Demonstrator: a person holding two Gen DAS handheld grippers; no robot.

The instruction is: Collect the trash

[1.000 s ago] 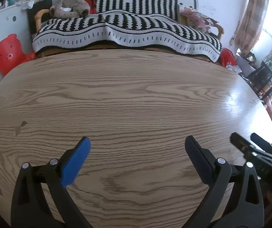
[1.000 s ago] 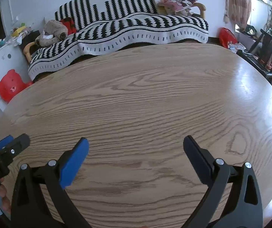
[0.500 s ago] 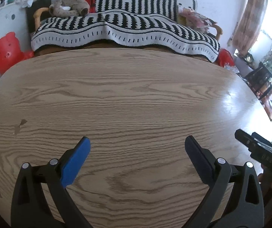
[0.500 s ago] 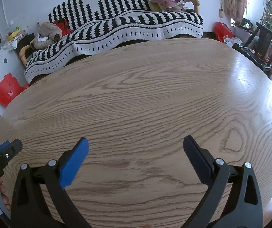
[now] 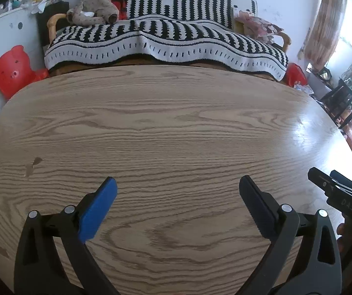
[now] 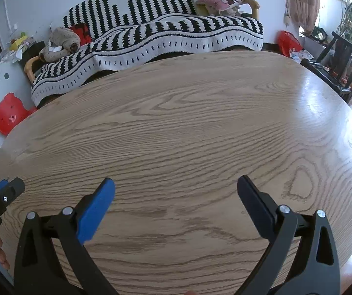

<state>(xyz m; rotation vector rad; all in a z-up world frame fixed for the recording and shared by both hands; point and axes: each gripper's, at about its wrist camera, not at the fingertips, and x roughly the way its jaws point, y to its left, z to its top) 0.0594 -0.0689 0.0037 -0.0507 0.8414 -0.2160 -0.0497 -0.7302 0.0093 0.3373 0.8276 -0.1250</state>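
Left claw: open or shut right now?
Open. In the left wrist view the left claw has its blue pads spread wide, with only bare wooden table between them.

My left wrist camera sits low over the oak-grain wooden table (image 5: 176,127), looking along my fingers at the black-and-white striped sofa (image 5: 166,36). My right wrist camera looks the same way from farther right. Both share the table (image 6: 188,123), the sofa (image 6: 163,32) and the red bear-shaped stool (image 6: 7,114).

Home living room: blanket-draped sofa (image 5: 166,41), plush toy (image 5: 92,11), curtain (image 5: 323,22), wooden table (image 5: 166,127).
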